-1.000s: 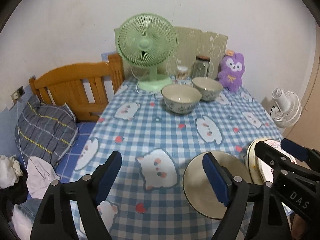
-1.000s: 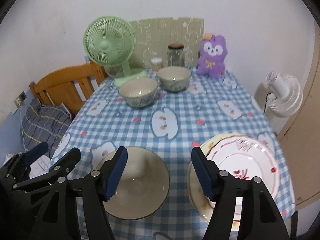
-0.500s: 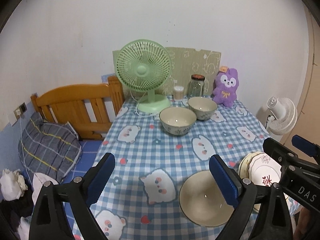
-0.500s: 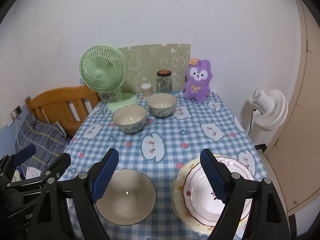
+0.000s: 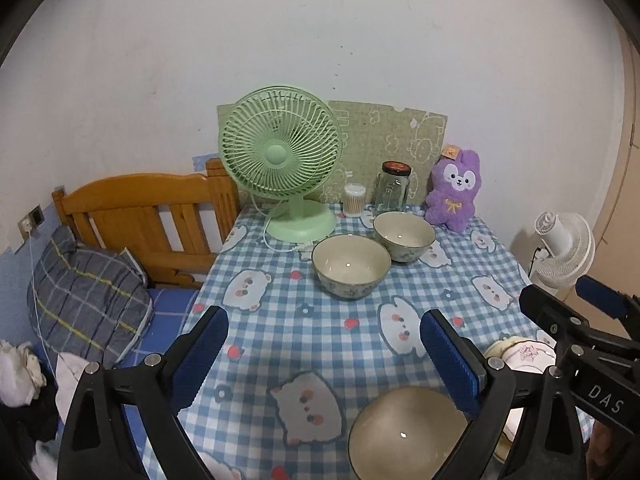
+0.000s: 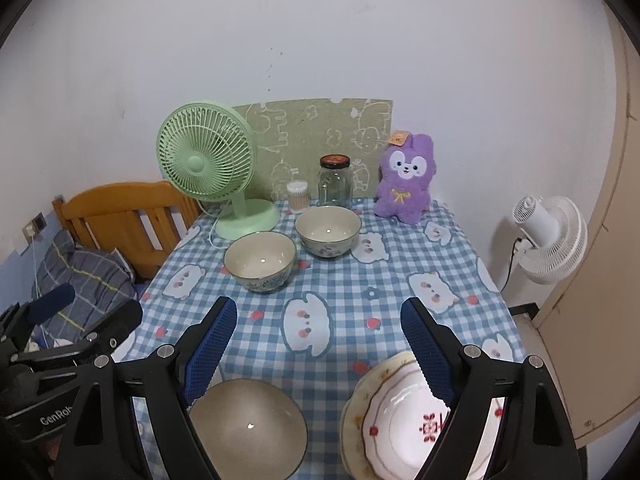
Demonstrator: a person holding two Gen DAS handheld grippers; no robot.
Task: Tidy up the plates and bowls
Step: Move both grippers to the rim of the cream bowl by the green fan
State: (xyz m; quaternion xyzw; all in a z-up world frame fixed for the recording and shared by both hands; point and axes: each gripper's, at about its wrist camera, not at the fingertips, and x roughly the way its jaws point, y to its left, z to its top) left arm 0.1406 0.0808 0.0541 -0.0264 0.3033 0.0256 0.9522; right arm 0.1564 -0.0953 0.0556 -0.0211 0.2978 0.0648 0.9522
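Note:
Two cream bowls with blue patterns stand side by side at the far middle of the checked table: the nearer one and the farther one. A third cream bowl sits at the near edge. Beside it on the right lies a stack of floral plates. My left gripper is open and empty above the near table, left of the near bowl. My right gripper is open and empty above the near bowl and the plates.
A green desk fan, a cotton-swab jar, a glass jar and a purple plush rabbit line the table's back edge. A wooden bed frame and pillow are on the left. A white fan stands on the right.
Both grippers have pulled back and risen from the table, so the near bowl and plates sit lower in view. Both stay open and empty.

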